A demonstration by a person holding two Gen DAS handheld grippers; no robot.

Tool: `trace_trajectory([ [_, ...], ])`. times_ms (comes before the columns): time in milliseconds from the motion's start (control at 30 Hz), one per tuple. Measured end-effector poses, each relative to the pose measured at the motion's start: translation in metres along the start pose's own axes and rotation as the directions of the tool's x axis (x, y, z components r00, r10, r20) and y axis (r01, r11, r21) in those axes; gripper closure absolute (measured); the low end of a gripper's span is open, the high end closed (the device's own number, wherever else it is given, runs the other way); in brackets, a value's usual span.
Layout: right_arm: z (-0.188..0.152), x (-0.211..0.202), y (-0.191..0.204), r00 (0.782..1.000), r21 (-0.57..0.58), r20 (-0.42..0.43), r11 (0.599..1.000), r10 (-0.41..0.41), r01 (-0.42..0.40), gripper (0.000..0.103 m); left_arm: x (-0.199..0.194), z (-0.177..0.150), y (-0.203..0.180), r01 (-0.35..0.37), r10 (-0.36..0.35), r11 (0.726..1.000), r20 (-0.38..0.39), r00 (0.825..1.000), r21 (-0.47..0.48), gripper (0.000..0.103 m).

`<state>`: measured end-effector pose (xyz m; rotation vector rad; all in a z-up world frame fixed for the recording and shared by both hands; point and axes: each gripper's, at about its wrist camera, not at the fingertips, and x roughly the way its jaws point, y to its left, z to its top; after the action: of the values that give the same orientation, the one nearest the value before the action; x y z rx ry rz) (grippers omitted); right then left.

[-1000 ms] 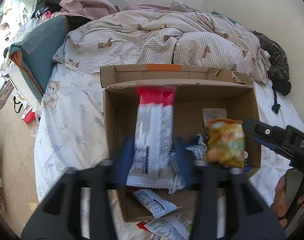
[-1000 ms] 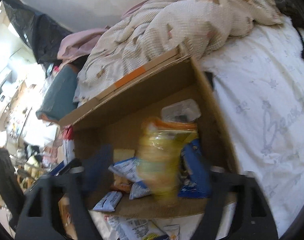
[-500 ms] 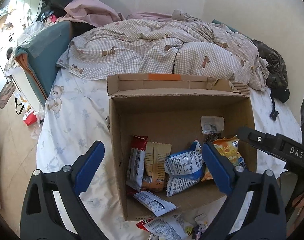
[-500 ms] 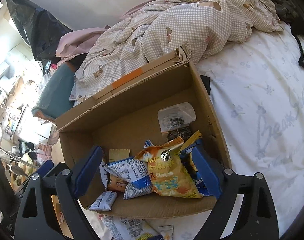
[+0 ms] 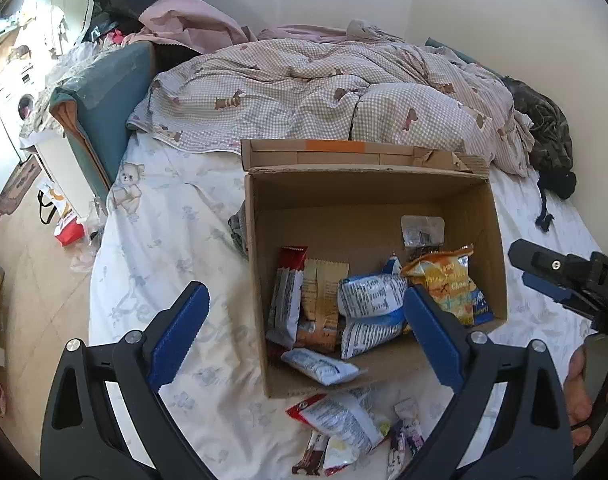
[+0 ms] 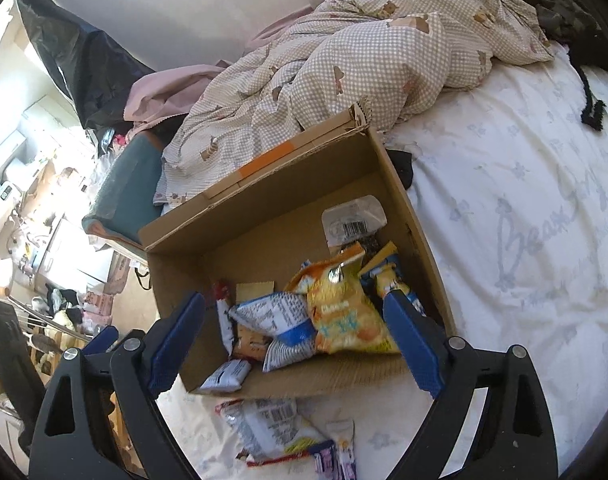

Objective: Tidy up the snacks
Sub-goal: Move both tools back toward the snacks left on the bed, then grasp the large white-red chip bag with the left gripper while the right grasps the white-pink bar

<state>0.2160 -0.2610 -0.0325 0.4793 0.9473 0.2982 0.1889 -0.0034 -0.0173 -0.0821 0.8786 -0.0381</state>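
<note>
- Resting on a white printed bedsheet point(image 5: 159, 240), an open cardboard box point(image 5: 368, 196) sits with its far flap point(image 5: 356, 156) folded back toward a rumpled checked duvet point(image 5: 304, 92).
- The left gripper point(image 5: 306, 334) hangs above the box's near left corner, its blue pads spread wide; its jaws have just been opening and nothing sits between them.
- The right gripper point(image 6: 293, 344) is likewise wide apart and empty, poised over the near edge of the box; in the left wrist view its black body shows at the right edge, with a hand point(image 5: 580, 396) on its grip.
- Inside the box, a red-topped white packet point(image 5: 286, 292) leans near the left wall, with a tan wrapper point(image 5: 324, 292) just beside it.
- A blue-and-white packet point(image 5: 370, 294) lies in the middle, and an orange cheese snack bag point(image 6: 344, 308) lies to its right, overlapping it.
- A clear pouch with a barcode point(image 6: 352, 220) lies against the far right of the box floor.
- A small white bar point(image 5: 318, 364) lies on the box's lowered near flap.
- More loose packets point(image 5: 344, 420) lie on the sheet just in front of the box; their labels are too blurred to read, so they may be of several kinds.
</note>
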Motion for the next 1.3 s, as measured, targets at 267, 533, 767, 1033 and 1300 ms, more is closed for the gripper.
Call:
trace_trajectory([
  [267, -0.02, -0.017, -0.008, 1.0, 0.025, -0.011, 1.0, -0.01, 0.011, 0.01, -0.016, -0.022, 0.009, -0.018, 0.017, 1.0, -0.031, 0.999, -0.012, 0.007],
  [533, -0.05, -0.021, -0.016, 0.997, 0.083, -0.081, 0.996, -0.014, 0.02, 0.01, -0.015, -0.044, 0.025, -0.047, 0.04, 0.997, -0.115, 0.993, -0.057, 0.007],
  [767, -0.073, -0.021, -0.018, 0.991, 0.089, -0.134, 0.996, -0.02, 0.032, 0.01, -0.003, -0.066, 0.039, -0.066, 0.041, 0.991, -0.207, 0.977, -0.113, 0.007],
  [1033, -0.083, -0.017, -0.031, 0.984, 0.12, -0.169, 0.99, -0.056, 0.077, 0.01, 0.032, -0.093, 0.015, 0.03, -0.083, 0.986, -0.331, 0.94, -0.162, 0.007],
  [1300, -0.08, -0.02, -0.048, 0.983, 0.161, -0.162, 0.981, -0.086, 0.113, 0.01, 0.077, -0.116, -0.047, 0.065, -0.065, 0.998, -0.418, 0.906, -0.016, 0.044],
])
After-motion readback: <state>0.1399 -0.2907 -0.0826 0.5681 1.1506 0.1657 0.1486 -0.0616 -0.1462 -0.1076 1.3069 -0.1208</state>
